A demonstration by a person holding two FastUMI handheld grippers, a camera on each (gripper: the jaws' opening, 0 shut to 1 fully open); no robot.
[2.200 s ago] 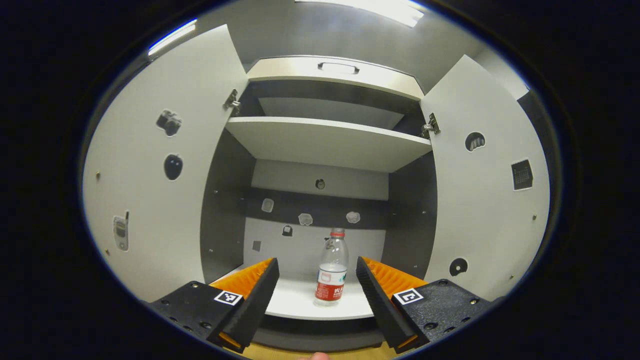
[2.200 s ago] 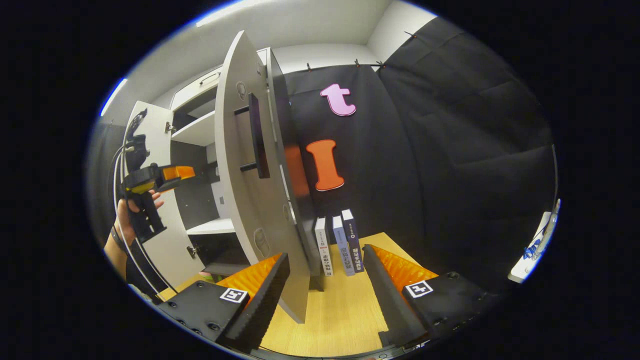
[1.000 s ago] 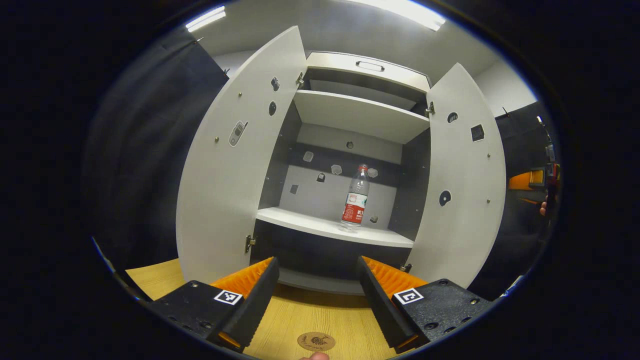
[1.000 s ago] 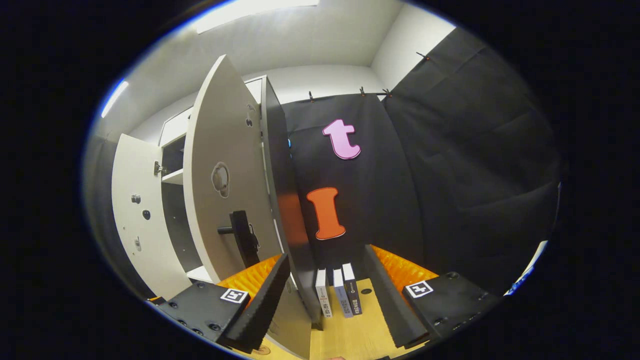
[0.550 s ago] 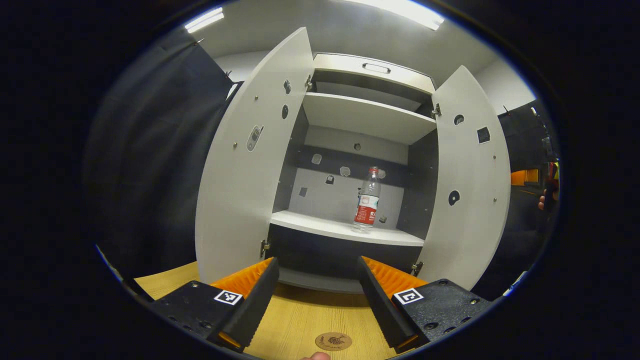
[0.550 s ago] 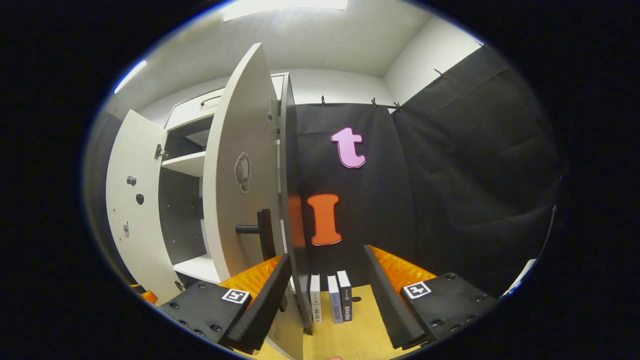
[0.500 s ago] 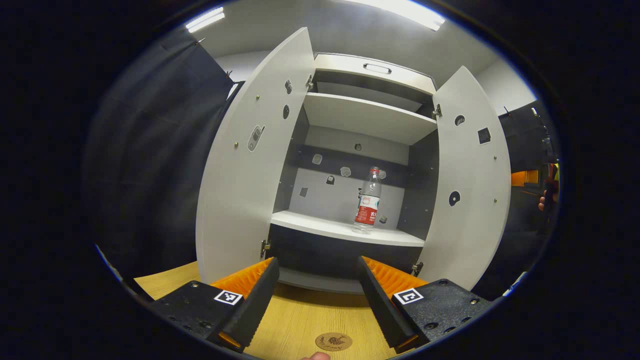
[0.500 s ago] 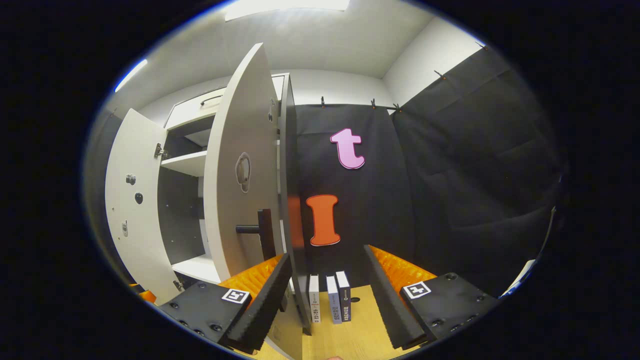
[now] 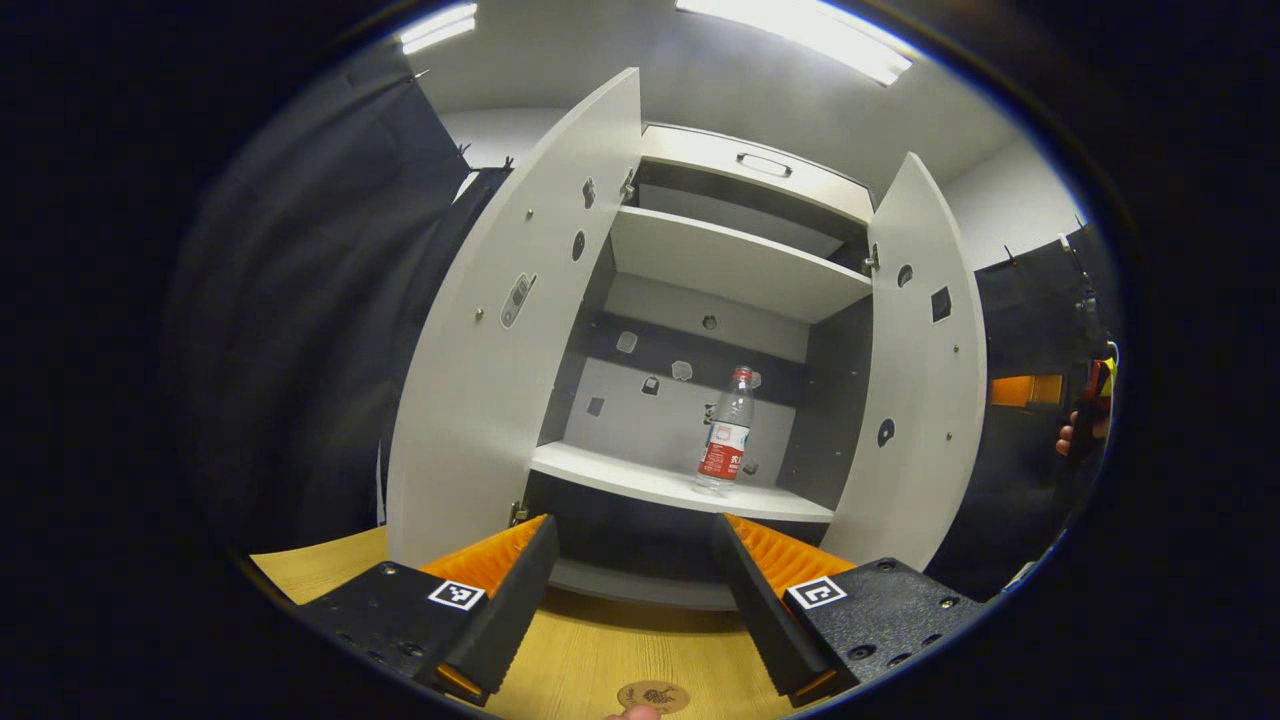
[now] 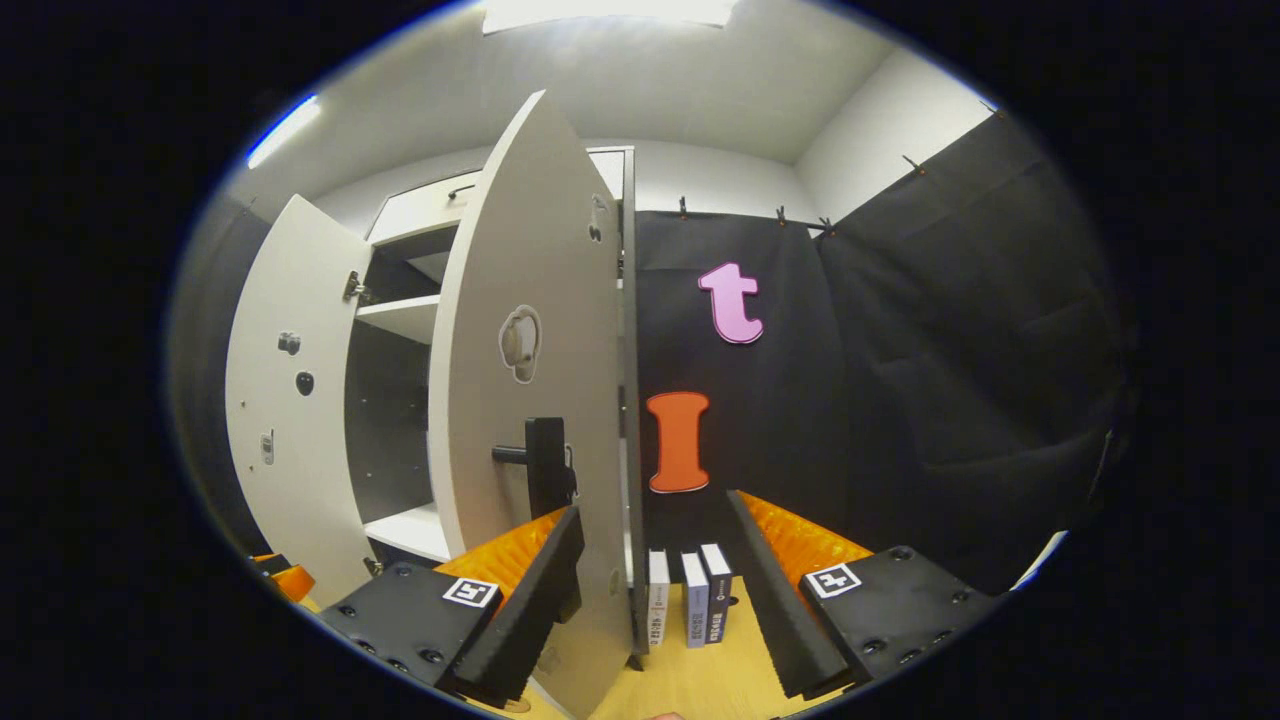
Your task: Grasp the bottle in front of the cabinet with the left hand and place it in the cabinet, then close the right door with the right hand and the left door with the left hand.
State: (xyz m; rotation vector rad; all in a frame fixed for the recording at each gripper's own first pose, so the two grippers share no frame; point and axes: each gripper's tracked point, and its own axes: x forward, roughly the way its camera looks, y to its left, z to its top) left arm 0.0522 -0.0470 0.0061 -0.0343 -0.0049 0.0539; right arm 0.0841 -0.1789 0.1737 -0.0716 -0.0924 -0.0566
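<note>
The left gripper (image 9: pixel 630 590) hangs with its jaws spread and nothing between them, above the wooden tabletop (image 9: pixel 600 650) in front of the cabinet (image 9: pixel 700 330). The right gripper (image 10: pixel 650 590) is spread too, its left finger beside the outer face of the right door (image 10: pixel 530 400), near the black handle (image 10: pixel 545 465); contact cannot be told. The left door (image 9: pixel 500 340) stands open. The bottle (image 9: pixel 725 432) stands upright on the cabinet's lower shelf (image 9: pixel 670 485), toward the right: clear plastic, red cap, red-and-white label whose writing is too small to read. Three books (image 10: pixel 685 598) stand beside the cabinet.
</note>
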